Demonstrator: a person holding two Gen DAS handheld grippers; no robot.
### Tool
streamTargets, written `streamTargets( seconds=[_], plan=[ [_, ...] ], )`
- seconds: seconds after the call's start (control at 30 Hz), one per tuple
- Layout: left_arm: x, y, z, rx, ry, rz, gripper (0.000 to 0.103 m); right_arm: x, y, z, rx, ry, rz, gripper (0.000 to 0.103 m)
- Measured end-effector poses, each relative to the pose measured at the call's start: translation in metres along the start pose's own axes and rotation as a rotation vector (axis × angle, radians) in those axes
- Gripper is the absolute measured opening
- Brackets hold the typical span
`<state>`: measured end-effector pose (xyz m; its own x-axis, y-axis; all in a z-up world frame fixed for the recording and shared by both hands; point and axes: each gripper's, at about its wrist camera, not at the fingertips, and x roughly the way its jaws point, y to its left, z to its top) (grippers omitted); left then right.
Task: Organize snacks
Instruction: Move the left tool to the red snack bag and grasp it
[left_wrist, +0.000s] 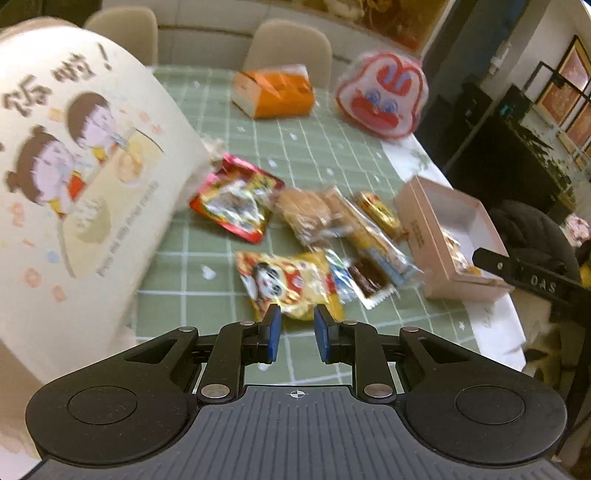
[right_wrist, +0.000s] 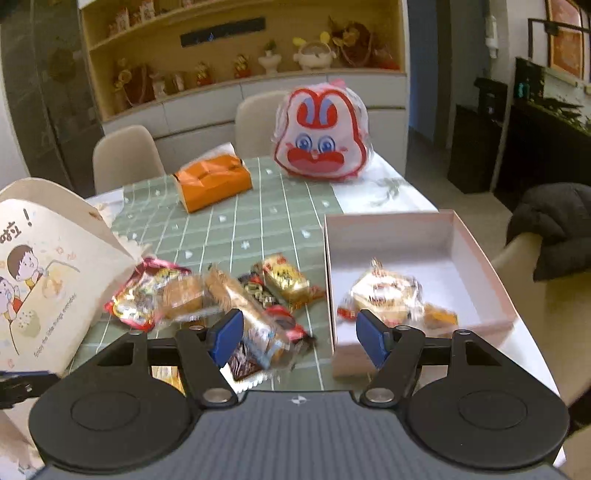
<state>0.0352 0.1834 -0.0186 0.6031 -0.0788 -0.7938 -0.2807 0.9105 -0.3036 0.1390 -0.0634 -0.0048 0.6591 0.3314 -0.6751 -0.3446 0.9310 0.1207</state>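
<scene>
Several wrapped snacks lie in a loose pile on the green checked tablecloth: a red foil packet (left_wrist: 236, 203) (right_wrist: 144, 295), a yellow panda packet (left_wrist: 288, 280), a long biscuit pack (right_wrist: 240, 299) and a gold packet (right_wrist: 286, 278). An open pink box (left_wrist: 443, 206) (right_wrist: 388, 218) stands to the right of the pile, with a wrapped cake (right_wrist: 388, 295) inside. My left gripper (left_wrist: 297, 325) hovers just short of the yellow packet, its pads a narrow gap apart with nothing between them. My right gripper (right_wrist: 300, 319) stands wide open between the pile and the box's near corner, holding nothing.
A big cream cartoon-printed carton (left_wrist: 74, 184) (right_wrist: 44, 277) crowds the left side. An orange tissue box (left_wrist: 275, 94) (right_wrist: 212, 182) and a rabbit-face bag (left_wrist: 382, 96) (right_wrist: 321, 140) sit at the far end. Beige chairs (right_wrist: 125, 158) ring the table; its right edge runs just beyond the box.
</scene>
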Motion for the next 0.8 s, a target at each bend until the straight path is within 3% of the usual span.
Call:
streamTargets(
  seconds=[0.13,0.23,0.33,0.4,0.57,0.7,0.8],
  plan=[
    [-0.005,-0.030,0.021,0.119,0.119,-0.076,0.023,-0.013,-0.003,-0.003,-0.013,0.022,-0.060,0.068],
    [-0.014,-0.064,0.033,0.310,0.197,-0.038,0.024,-0.018,-0.010,0.000,-0.002,0.019,-0.125,0.069],
    [-0.013,-0.085,0.040,0.390,0.176,-0.010,0.024,-0.011,-0.013,-0.002,0.014,0.037,-0.121,0.069],
    [0.000,-0.087,0.042,0.376,0.159,0.001,0.024,-0.005,-0.013,-0.011,0.010,0.048,-0.071,0.069],
    [0.032,-0.053,0.040,0.215,0.062,0.027,0.025,0.013,-0.012,-0.036,-0.062,0.092,0.064,0.069],
    [0.055,-0.009,0.039,0.115,0.072,0.111,0.026,0.018,-0.016,-0.047,-0.128,0.105,0.123,0.069],
    [0.060,0.017,0.039,0.022,0.055,0.105,0.026,0.022,-0.014,-0.050,-0.143,0.128,0.159,0.069]
  ],
)
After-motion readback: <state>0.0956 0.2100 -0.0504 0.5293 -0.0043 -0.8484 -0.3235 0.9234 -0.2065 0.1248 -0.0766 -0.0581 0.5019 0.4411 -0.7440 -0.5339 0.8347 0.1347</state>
